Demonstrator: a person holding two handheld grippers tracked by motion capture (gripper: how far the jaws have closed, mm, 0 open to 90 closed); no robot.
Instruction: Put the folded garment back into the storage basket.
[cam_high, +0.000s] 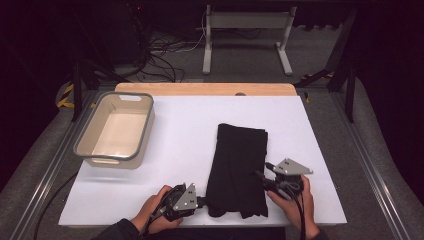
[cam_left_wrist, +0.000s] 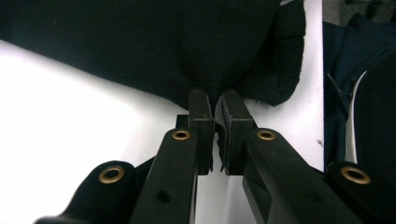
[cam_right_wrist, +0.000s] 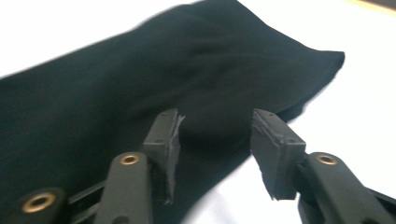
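Note:
A folded black cloth (cam_high: 239, 165) lies lengthwise on the white table top (cam_high: 185, 125), right of centre. My left gripper (cam_high: 204, 201) reaches the cloth's near left corner, and in the left gripper view its jaws (cam_left_wrist: 215, 100) are pinched together on the cloth's edge (cam_left_wrist: 140, 42). My right gripper (cam_high: 260, 175) is at the cloth's right edge, near the front. In the right gripper view its jaws (cam_right_wrist: 215, 123) stand apart over the cloth (cam_right_wrist: 140, 79), and the pads do not press on it.
A grey plastic tub (cam_high: 142, 145) with nothing in it stands at the table's left. A wooden strip (cam_high: 205, 89) runs along the far edge. Beyond it are cables and a metal stand (cam_high: 245, 35) on the floor. Metal rails flank the table.

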